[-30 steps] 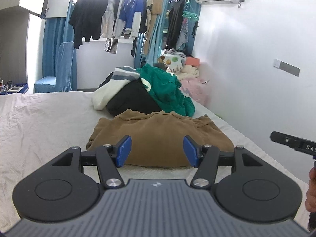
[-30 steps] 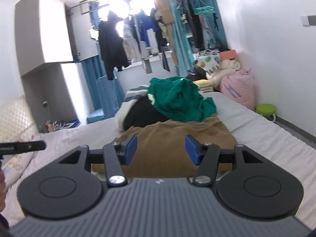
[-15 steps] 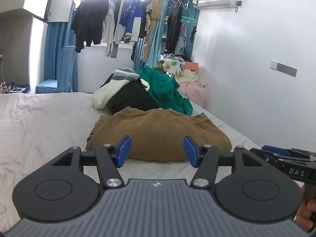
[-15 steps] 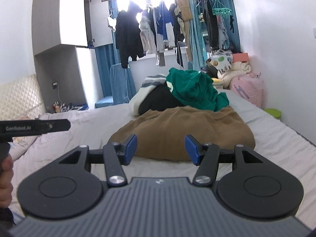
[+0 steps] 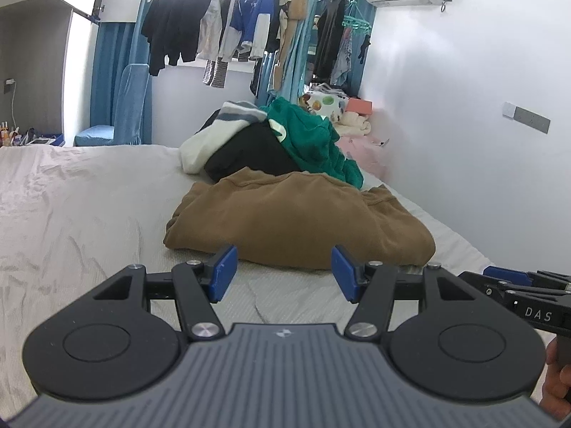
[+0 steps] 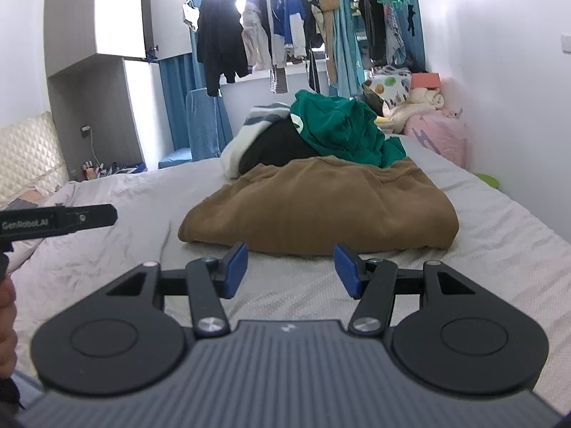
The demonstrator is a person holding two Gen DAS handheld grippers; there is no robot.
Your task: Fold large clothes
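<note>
A brown sweatshirt lies bunched on the pale bed, also seen from the right wrist as the brown sweatshirt. My left gripper hovers low over the sheet just short of its near edge, open, nothing between the blue pads. My right gripper is open too, close to the same near edge and not touching it. The right gripper's body shows at the left wrist view's right edge, the left gripper's body at the right wrist view's left edge.
Behind the sweatshirt sits a heap of clothes: a green garment, a black one and a white-grey one. The white wall runs along the bed's right side. Hanging clothes fill the window. Bare sheet spreads to the left.
Both grippers have sunk toward the bed and drawn nearer the sweatshirt's near edge. The right one has levelled out and now shows beside the left. The jaws have kept their width.
</note>
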